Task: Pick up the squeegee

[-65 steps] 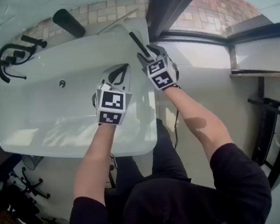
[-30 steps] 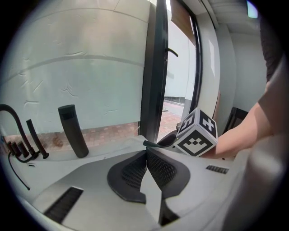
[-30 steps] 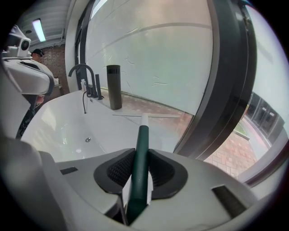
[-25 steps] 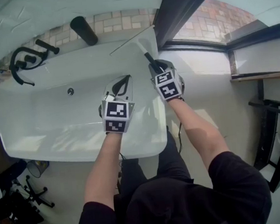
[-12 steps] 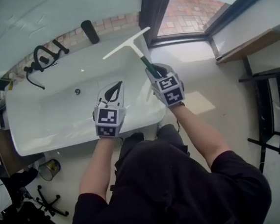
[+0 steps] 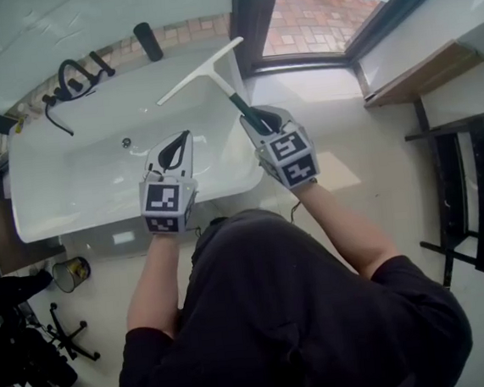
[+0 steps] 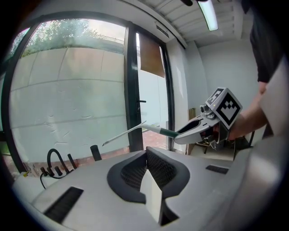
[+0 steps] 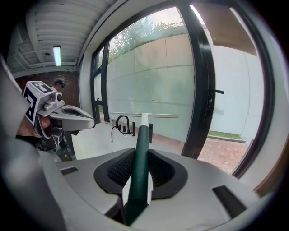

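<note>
1. Head view: there are two grippers, one in each hand. The right gripper (image 6: 256,121) carries the one squeegee (image 6: 211,72). Its shaft runs forward out of the jaws and its blade crosses ahead of the tips, in the air above the far corner of the single white bathtub (image 6: 80,187). The left gripper (image 6: 175,148) hovers just beside it on the left, over the tub. It looks idle, probably because one tool is enough for this lift. Beyond the left tips lie one black tap set (image 6: 73,79) and one black cylinder (image 6: 146,41).

2. Left gripper view: the jaws are pressed together with nothing between them. Ahead and to the right of the tips is the right gripper (image 7: 183,134), with the squeegee (image 7: 131,133) reaching out from it, clear of the tub.

3. Right gripper view: the jaws are clamped on the squeegee's green handle (image 8: 140,153). The handle rises straight ahead to the one white blade (image 8: 144,115), which lies level. Gripping along the handle probably steadies the blade. The lift looks done.
</note>
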`<state>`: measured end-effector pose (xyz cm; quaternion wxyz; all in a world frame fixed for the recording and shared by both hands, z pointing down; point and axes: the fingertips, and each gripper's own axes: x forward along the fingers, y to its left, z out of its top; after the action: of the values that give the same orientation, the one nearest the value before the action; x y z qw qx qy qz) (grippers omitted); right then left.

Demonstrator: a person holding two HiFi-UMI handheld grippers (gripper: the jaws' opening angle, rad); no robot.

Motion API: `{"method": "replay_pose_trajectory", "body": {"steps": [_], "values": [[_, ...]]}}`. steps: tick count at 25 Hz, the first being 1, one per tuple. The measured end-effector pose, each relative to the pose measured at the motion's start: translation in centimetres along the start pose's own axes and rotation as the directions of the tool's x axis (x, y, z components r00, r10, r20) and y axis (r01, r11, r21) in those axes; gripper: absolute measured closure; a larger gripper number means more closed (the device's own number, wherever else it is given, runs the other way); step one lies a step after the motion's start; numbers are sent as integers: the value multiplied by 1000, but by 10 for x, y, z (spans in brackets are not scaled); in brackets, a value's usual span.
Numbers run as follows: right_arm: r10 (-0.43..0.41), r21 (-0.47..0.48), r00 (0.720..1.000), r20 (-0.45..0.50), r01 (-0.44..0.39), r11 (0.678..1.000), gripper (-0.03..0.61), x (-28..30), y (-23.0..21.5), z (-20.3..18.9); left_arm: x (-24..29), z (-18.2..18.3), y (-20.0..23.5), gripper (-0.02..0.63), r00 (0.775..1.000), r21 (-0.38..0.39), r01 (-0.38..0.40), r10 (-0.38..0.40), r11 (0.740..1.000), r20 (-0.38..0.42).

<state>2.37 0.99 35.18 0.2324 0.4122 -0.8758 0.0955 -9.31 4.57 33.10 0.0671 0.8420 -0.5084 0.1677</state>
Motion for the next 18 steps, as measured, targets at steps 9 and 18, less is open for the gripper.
{"method": "replay_pose_trajectory", "body": {"steps": [9,18], "values": [[33,-11,999,39,-33,999,482,-37,5,-9,-5,18,-52,609,1000,47,12,-13,999,15],[36,-20,998,57,-35,999,482,-51,10,-13,-10,20,-69,609,1000,67,14,-16,998,22]]}}
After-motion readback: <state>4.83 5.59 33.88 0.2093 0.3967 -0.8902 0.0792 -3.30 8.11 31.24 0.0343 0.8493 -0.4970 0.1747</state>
